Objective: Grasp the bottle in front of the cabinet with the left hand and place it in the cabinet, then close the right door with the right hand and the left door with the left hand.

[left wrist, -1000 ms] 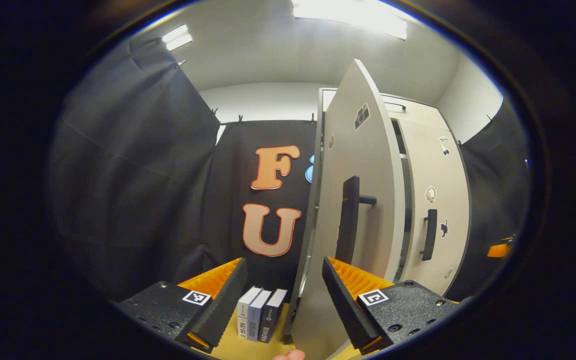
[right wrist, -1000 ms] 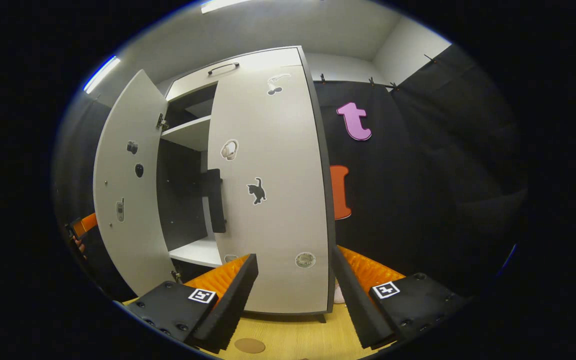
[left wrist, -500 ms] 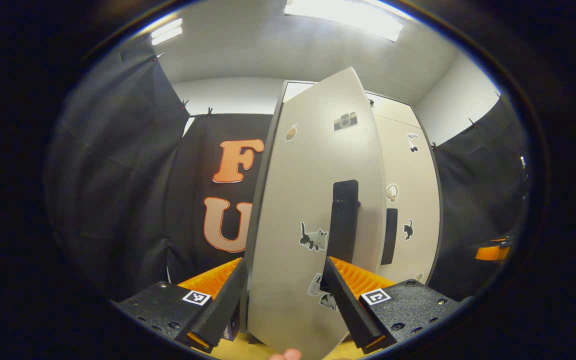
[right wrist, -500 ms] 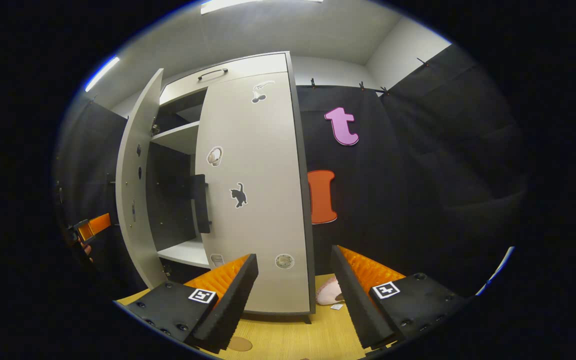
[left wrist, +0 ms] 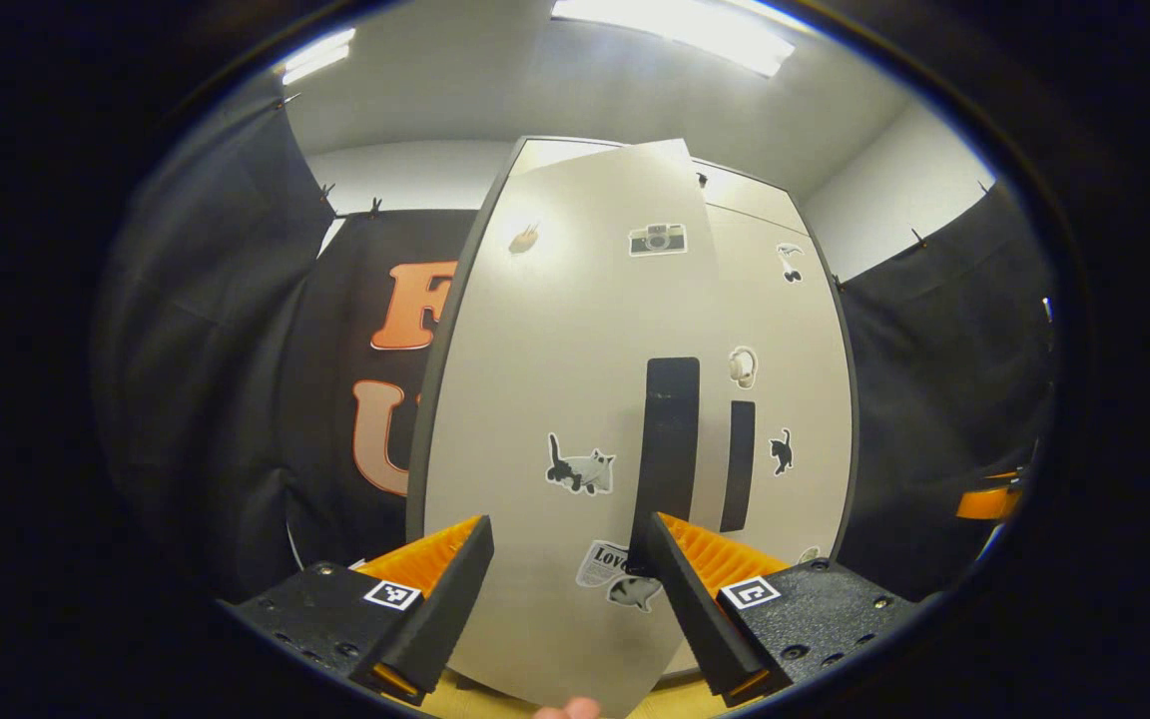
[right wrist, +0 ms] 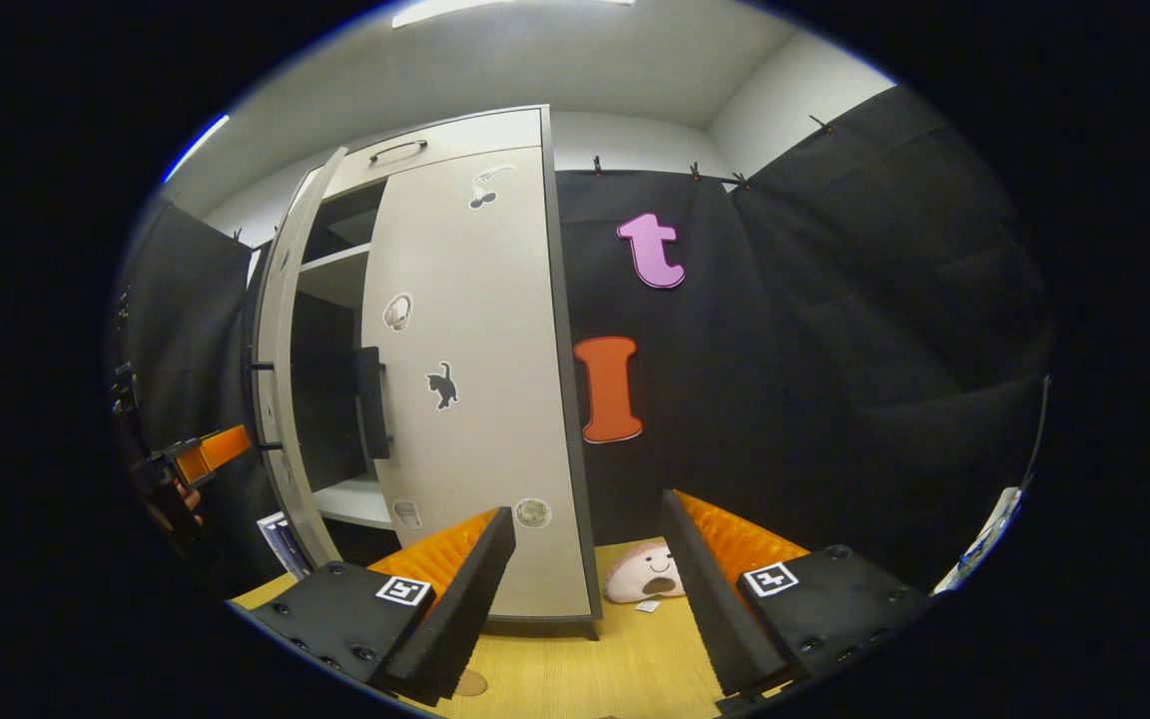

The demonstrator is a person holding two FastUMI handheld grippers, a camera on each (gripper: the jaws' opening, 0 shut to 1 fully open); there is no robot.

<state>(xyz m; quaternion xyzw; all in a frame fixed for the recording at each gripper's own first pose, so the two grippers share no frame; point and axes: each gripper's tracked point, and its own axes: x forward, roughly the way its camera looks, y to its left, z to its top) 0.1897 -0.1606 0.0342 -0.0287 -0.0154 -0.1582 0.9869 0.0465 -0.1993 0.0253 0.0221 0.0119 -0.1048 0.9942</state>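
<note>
Taking the cabinet [right wrist: 455, 130] as the marker and starting at its left side: the left door [left wrist: 555, 399] has swung a long way round in the last second. A second ago it stood edge-on to the left gripper [left wrist: 565, 589], with the dark inside of the cabinet and a row of books at its foot in plain sight; now its sticker-covered front faces that gripper almost squarely and its black handle [left wrist: 668, 449] sits just left of the right door's handle [left wrist: 737, 464]. From the right gripper view the left door is not home yet: it stands at a narrow angle off the cabinet front, with a slice of shelf [right wrist: 335, 270] and dark interior showing between the two doors.

The left gripper's jaws are wide apart and empty, with the door panel showing between them. I cannot tell for sure whether they touch it.

Further right, the right door [right wrist: 465, 399] lies flat against the cabinet front, so that step looks done. The right gripper [right wrist: 585, 589] has drawn back from it; its jaws are spread wide, holding nothing, and a small plush toy [right wrist: 643, 574] lies on the floor beside the cabinet's right foot.

The bottle is hidden, presumably inside the cabinet behind the doors. To my eye only the last bit of push on the left door remains.
</note>
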